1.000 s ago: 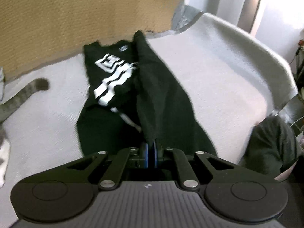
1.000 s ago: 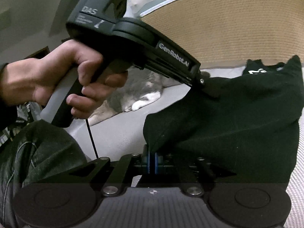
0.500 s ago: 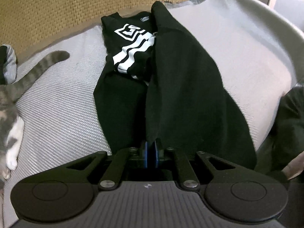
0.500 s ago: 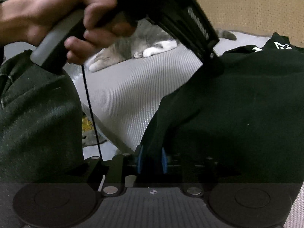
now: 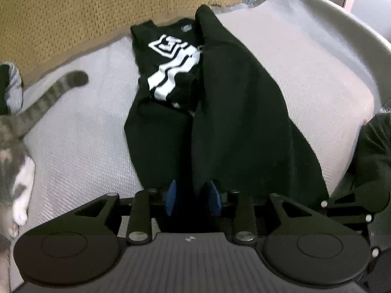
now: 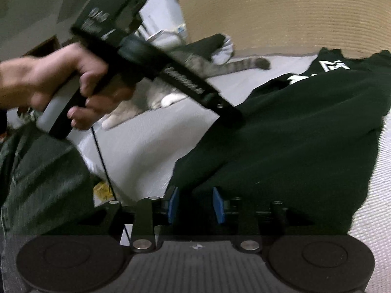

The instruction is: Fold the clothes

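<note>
1. Your shirt lies lengthwise on the grey cushion, its right side folded over toward the middle, with the white print showing on the left part that is uncovered.
2. Your left gripper has its blue pads spread apart at the near hem; cloth sits between them, but nothing is pinched.
3. Your right gripper is likewise parted, pads clear on either side of the hem edge. So the flap looks laid down and let go.
4. Before pulling away, check that the folded edge runs straight from collar to hem. In the left view it bulges a little near the print, so a light smoothing stroke along the crease would likely help.
5. Back both grippers out low and straight, so the pads do not drag the hem and undo the fold.
6. Mind the cat just left of the shirt; its tail lies near the left edge. If you go on to the left side, I judge you should lift that edge slowly.
7. Keep the cord off the cloth.
</note>
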Available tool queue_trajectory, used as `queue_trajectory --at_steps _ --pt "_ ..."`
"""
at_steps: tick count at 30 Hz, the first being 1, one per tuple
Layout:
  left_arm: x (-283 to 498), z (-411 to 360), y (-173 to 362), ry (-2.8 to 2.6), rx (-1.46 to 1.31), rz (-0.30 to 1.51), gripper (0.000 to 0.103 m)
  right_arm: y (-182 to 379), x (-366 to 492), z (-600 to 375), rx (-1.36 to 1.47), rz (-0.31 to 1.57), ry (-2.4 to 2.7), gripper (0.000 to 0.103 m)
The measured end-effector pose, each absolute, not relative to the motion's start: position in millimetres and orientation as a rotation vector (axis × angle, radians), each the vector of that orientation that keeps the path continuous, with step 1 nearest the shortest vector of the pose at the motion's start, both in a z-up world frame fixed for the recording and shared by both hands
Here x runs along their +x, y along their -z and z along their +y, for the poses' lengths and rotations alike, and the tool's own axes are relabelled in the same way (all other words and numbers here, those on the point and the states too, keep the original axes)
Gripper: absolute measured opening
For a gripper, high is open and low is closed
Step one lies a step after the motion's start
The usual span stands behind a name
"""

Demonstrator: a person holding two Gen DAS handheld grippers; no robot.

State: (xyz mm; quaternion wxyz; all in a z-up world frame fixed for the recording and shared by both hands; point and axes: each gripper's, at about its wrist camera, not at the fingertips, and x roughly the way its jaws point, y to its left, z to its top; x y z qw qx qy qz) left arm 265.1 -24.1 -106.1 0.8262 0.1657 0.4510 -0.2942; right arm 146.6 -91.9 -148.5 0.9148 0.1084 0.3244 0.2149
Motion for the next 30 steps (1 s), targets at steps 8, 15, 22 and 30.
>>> queue_trajectory --at_steps 8,15,22,30 --pt "292 -59 88 0.636 0.359 0.89 0.048 142 154 -132 0.344 0.553 -0.248 0.035" --pt "324 -111 86 0.64 0.423 0.857 0.056 150 160 -161 0.514 0.541 -0.183 0.035" --pt "365 -143 91 0.632 0.393 0.862 0.06 153 160 -164 0.53 0.532 -0.184 0.035" --pt "412 -178 98 0.624 0.355 0.87 0.061 159 161 -169 0.568 0.523 -0.194 0.035"
